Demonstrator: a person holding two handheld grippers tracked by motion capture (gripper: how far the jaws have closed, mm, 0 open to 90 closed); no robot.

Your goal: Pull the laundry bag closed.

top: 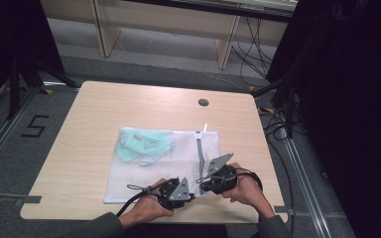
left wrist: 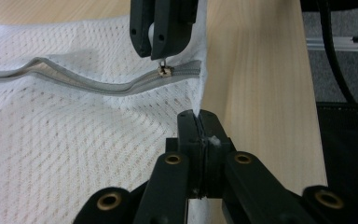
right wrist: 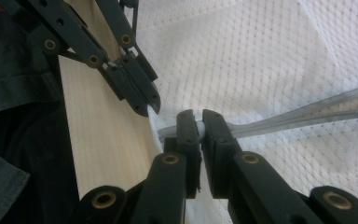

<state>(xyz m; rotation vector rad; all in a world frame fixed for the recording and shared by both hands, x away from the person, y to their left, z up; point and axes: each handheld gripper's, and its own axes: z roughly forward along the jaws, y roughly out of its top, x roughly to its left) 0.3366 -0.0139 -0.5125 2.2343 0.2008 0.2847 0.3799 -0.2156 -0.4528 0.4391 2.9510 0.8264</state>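
Observation:
A white mesh laundry bag [top: 144, 173] lies flat on the wooden table [top: 89, 124] with a pale green garment [top: 141, 144] inside its far part. A grey zipper [top: 199, 148] runs along the bag's right side. My left gripper [top: 192, 197] is shut on the bag's near right corner [left wrist: 198, 112]. My right gripper [top: 202, 184] is shut on the zipper pull [right wrist: 199, 127] at the zipper's near end. In the left gripper view, the right gripper [left wrist: 161, 49] hangs over the small metal slider [left wrist: 164, 71]. In the right gripper view, the left gripper [right wrist: 150, 108] pinches the mesh just beside my jaws.
Both hands rest near the table's front edge [top: 144, 218]. A round cable hole [top: 203, 102] sits at the far middle of the table. Cables [top: 278, 124] and a dark curtain lie to the right, off the table. Bare wood surrounds the bag.

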